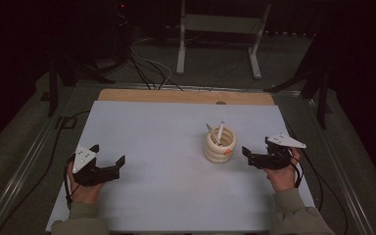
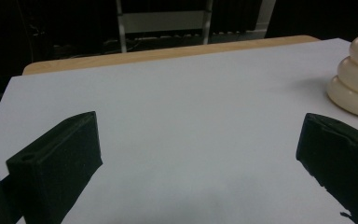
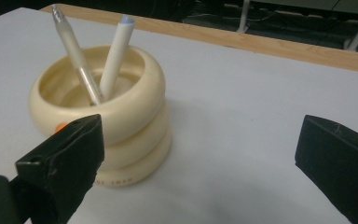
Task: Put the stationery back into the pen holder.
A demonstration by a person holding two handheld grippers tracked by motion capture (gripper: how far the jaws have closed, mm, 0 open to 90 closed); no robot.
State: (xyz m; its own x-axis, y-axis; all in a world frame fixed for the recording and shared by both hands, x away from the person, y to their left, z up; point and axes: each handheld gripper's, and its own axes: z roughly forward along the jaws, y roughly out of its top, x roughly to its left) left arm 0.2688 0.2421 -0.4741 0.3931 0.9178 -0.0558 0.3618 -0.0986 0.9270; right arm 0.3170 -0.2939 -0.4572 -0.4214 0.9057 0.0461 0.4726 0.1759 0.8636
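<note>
Fingers of both grippers stand wide apart and grasp nothing. White table surface (image 1: 166,147) carries all items, with a strip of bare wood along its far edge. Left gripper (image 1: 108,155), held in the person's left hand (image 1: 83,188), hovers near the left edge toward the near corner, well apart from the holder. Right gripper (image 1: 248,154) sits near the right edge, its tips just beside the cream ringed holder (image 1: 220,146). Holder stands upright on the right half of the surface, between centre and right edge. Two pens lean inside it: a white pen (image 3: 115,56) and a clear pen (image 3: 74,51), crossing near the bottom.
</note>
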